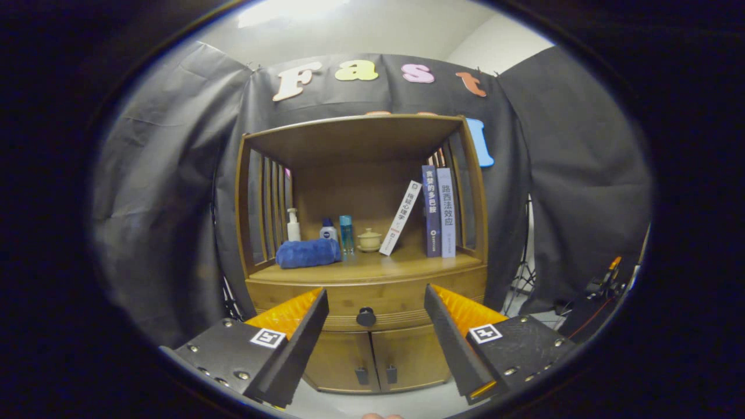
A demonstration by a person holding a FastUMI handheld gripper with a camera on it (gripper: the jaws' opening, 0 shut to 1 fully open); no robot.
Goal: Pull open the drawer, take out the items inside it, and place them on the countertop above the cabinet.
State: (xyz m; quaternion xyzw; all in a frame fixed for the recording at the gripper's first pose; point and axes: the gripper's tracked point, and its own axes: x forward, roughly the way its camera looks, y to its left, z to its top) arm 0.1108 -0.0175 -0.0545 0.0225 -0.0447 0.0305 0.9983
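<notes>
A hand-held gripper [372, 299] faces a wooden cabinet [365, 256] in a cloth-walled booth, its two fingers spread wide and grasping nothing. Between the fingertips, beyond them and untouched, sits the dark round knob [366, 316] of the drawer [372, 305], which is closed, so whatever lies inside is hidden. On the countertop [372, 269] above the drawer rest a rolled blue towel [308, 253], a white pump bottle [293, 226], a small bottle with a blue cap [329, 230] partly behind the towel, a slim blue bottle [346, 233], a small lidded cup [369, 239], one leaning book [400, 217] and two upright books [439, 212]. Below the drawer, two cabinet doors [375, 358] are partly covered by the fingers. To the right, a stand [524, 270] and some gear [605, 285] are too dim to identify.
</notes>
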